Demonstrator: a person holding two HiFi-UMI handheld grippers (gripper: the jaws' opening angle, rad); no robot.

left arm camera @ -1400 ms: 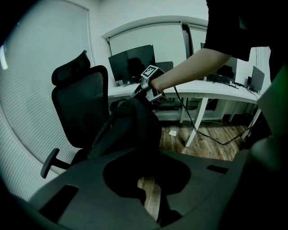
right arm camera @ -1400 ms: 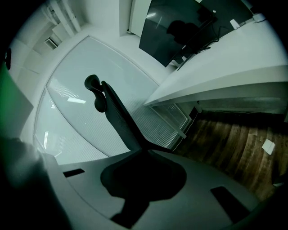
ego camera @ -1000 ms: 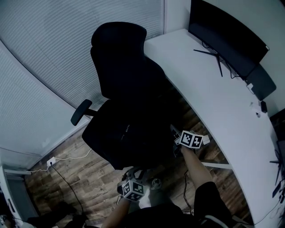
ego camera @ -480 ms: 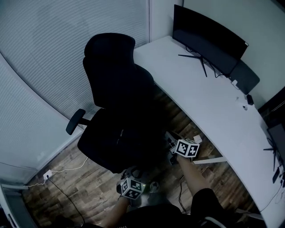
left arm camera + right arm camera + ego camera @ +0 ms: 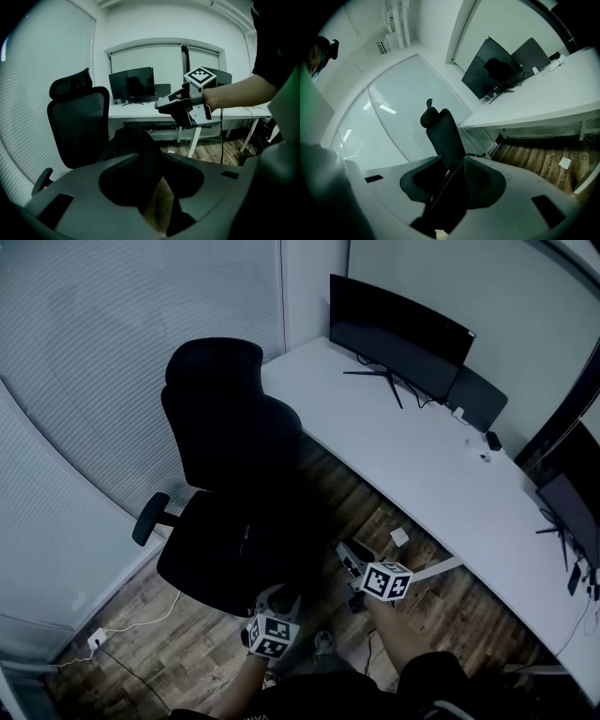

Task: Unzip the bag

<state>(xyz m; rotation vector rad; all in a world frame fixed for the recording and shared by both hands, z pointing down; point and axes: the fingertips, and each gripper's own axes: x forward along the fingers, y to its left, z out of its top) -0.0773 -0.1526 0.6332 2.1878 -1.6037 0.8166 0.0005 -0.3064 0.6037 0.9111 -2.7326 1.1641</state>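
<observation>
The left gripper (image 5: 273,599) is held low at the front of the black high-backed office chair (image 5: 220,427) and tipped downward. Its jaws have just been opening and stand spread, with wooden floor (image 5: 366,512) showing through the gap and nothing pinched. The right gripper (image 5: 345,557), held nearly level on an outstretched forearm (image 5: 234,93) between the chair and the white desk (image 5: 422,465), has likewise just been parting its jaws and grips nothing. The black soft bag (image 5: 133,143) appears to sit on the chair seat, beyond the left gripper's tips and clear of both.
</observation>
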